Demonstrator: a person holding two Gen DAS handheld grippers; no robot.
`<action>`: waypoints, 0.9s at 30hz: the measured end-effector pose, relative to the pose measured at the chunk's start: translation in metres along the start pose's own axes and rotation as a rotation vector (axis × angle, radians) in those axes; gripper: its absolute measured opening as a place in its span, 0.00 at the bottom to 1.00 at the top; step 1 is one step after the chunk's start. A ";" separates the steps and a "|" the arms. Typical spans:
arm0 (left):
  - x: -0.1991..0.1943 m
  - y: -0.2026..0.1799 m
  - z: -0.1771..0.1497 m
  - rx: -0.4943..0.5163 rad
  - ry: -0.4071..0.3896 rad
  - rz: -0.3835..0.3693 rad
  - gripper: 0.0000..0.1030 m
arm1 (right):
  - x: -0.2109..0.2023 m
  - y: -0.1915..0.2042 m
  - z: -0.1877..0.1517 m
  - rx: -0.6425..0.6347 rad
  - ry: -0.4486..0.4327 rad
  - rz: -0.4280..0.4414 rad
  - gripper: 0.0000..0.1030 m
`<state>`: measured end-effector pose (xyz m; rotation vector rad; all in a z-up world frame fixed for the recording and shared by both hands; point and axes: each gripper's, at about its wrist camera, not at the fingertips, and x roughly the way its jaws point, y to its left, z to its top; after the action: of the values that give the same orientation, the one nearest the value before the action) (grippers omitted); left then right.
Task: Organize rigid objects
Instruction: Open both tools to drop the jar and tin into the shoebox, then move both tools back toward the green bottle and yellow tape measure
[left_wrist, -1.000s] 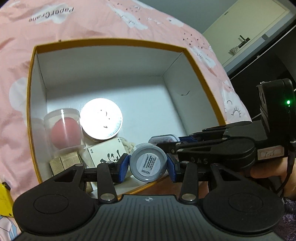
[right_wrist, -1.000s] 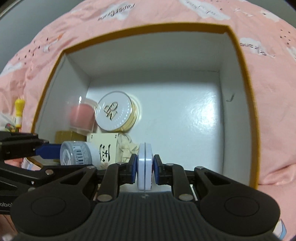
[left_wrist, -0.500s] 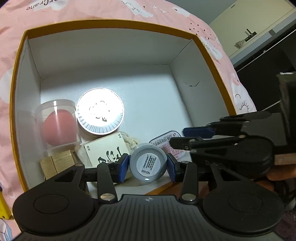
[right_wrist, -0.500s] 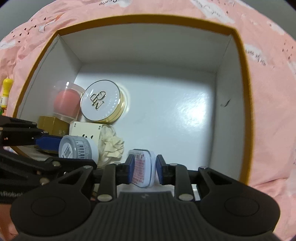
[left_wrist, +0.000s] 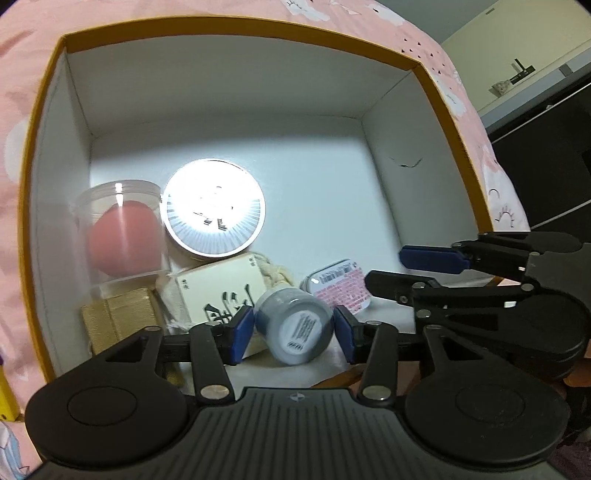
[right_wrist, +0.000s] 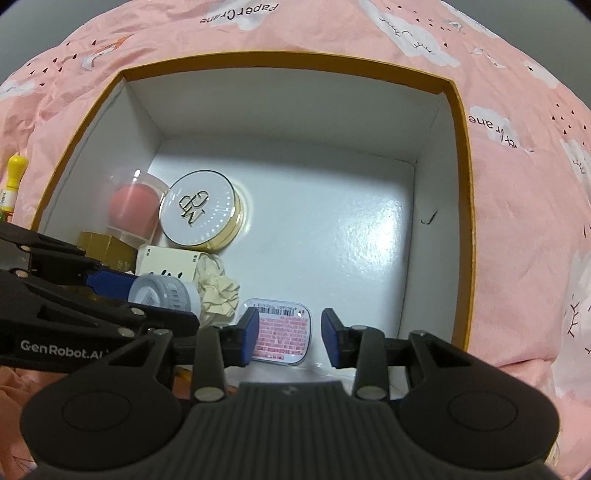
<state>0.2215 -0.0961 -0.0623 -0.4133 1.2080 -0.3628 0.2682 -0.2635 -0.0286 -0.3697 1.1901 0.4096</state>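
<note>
Left tool (left_wrist: 294, 334): blue pads spread a little, grey jar (left_wrist: 294, 329) lying tilted between them; slight gaps on both sides, so apart rather than clamped. The jar's round white label faces the camera, print too small to read.

Right tool (right_wrist: 289, 339): fingers wide apart, nothing held. Flat clear tin (right_wrist: 282, 331) lies on the box floor between and just beyond the pads, pink label up with a barcode strip; text unreadable. "GenRobot.AI" printed on the side of the left tool's body, seen in the right wrist view.

Both tools sit over the near edge of the box (right_wrist: 466, 206), orange rim, white inside. The jar is near the middle of the near edge, the tin just to its right.

Left half of the box is crowded: round white compact (right_wrist: 202, 213) with gold band and a gold monogram on the lid, touching the clear tub (left_wrist: 122, 236) holding a pink sponge, at the left wall. Gold carton (left_wrist: 120, 321) in the near left corner, cream card box (left_wrist: 216, 291) with black brush characters beside it, crumpled cream cloth (right_wrist: 218, 291) against that.

Right half and far side of the box floor are bare, with a small dark mark on the right wall.

Box rests on a pink bedspread (right_wrist: 524, 177) printed with white clouds and "Paper Crane". Yellow-capped bottle (right_wrist: 14, 173) outside the left edge.
</note>
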 end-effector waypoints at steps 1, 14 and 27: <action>-0.001 0.000 0.001 -0.003 -0.007 -0.001 0.58 | -0.001 0.000 0.000 -0.004 -0.002 -0.003 0.36; -0.036 0.001 -0.007 -0.014 -0.189 -0.040 0.77 | -0.017 0.003 -0.001 0.007 -0.066 -0.036 0.56; -0.099 -0.007 -0.035 0.077 -0.463 0.076 0.77 | -0.057 0.034 0.002 0.001 -0.218 -0.032 0.65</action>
<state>0.1572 -0.0586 0.0118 -0.3585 0.7529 -0.2295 0.2345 -0.2393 0.0238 -0.3336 0.9706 0.4103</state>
